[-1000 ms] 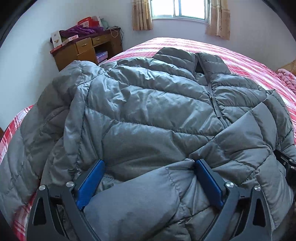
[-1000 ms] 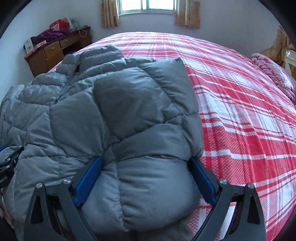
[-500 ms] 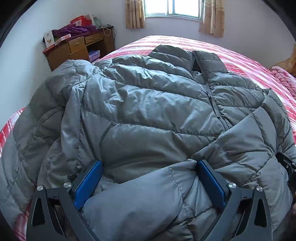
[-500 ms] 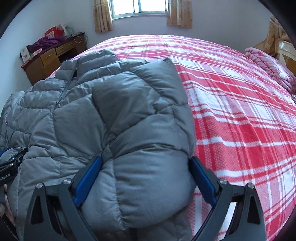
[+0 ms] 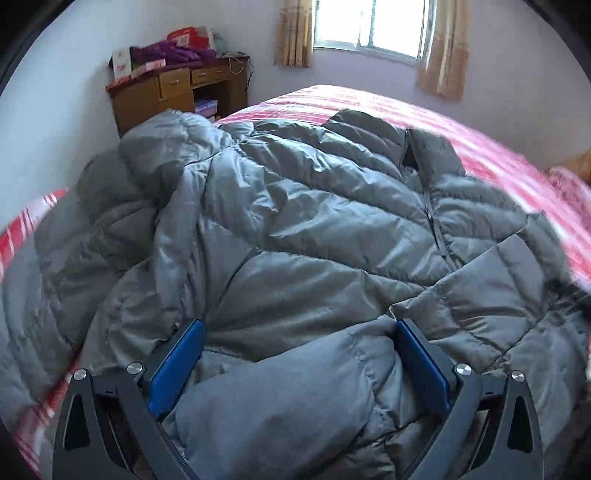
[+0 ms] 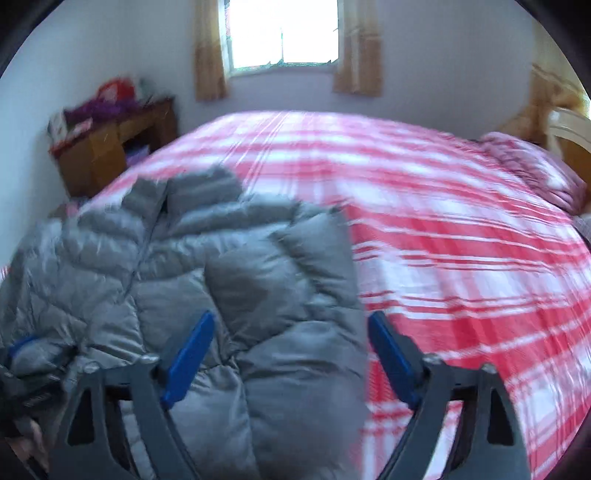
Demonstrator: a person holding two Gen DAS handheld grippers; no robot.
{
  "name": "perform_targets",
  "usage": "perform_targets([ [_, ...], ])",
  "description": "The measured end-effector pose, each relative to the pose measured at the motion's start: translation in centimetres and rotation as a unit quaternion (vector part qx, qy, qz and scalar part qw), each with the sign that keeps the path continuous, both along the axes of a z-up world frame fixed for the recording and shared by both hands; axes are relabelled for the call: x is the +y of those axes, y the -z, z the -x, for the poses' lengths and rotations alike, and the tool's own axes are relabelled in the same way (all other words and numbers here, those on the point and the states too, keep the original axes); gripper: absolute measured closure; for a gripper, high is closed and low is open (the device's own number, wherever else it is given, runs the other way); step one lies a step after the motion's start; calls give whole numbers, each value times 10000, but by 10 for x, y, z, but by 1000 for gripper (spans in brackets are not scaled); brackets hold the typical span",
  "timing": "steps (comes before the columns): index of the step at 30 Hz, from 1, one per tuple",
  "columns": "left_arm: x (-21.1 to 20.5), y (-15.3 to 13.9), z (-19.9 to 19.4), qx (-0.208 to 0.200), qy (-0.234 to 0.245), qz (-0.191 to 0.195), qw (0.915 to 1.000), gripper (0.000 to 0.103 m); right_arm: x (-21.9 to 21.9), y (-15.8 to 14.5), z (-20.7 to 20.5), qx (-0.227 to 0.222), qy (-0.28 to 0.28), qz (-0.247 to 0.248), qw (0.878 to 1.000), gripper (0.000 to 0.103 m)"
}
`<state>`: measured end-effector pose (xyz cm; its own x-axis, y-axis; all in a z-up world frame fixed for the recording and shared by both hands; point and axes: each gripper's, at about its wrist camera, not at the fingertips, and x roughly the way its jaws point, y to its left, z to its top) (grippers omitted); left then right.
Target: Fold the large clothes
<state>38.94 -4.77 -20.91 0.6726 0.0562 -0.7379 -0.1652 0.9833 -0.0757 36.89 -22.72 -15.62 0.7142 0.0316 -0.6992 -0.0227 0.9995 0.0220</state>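
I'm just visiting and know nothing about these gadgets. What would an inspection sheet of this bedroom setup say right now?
Surface: bed with a red and white plaid cover.
Job's things: grey puffer jacket spread out, zipped, sleeves folded onto the front.
Clutter: pink blanket bunched at the bed's far right.
Grippers: left gripper closed on a padded jacket fold; right gripper has just been closing, jacket fold between its jaws, far pad not touching.
Cables: a cord hangs at the wooden desk.
Surroundings: window with tan curtains; boxes and purple cloth on the desk.
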Motion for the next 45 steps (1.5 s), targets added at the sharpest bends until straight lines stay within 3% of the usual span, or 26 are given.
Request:
perform_targets([
  [3,-5,2,-3,104,20,-107,9999,1,1,38,-23,630,-91,34,9980,25],
  [8,-8,3,-5,173,33,-215,9996,1,2,30,-20,664,-61,238,9975,25],
  [10,-7,3,-4,158,33,-162,9997,1,0,17,-9,609,110,83,9981,25],
  [14,-6,3,-4,174,32,-184,9997,1,32,-10,33,261,-396,-50,9989,23],
  [17,-7,3,-5,172,32,-181,9997,1,67,7,45,417,-895,124,9950,23],
  [21,-7,3,-6,179,30,-194,9996,1,78,43,45,435,-842,349,9949,23],
  [25,-7,3,-7,214,57,-195,9996,1,81,46,46,413,-796,473,9948,22],
  [28,0,-7,-4,473,242,-84,9986,1,78,46,43,433,-786,398,9952,20],
  [31,25,-42,26,153,172,8,9997,1,75,44,43,450,-765,343,9955,18],
  [33,50,-65,51,-81,120,-156,9998,1,74,42,43,455,-750,303,9957,17],
  [36,104,-81,92,-243,-329,-654,9970,1,73,30,59,332,-695,372,9963,16],
  [39,174,-74,130,-5,-1149,-895,9893,1,73,15,84,107,-732,182,9971,11],
  [42,239,-61,168,255,-1860,-458,9812,1,76,8,110,-42,-879,139,9960,10],
  [45,283,-43,194,299,-2135,908,9723,1,82,7,131,-116,-996,196,9948,10],
])
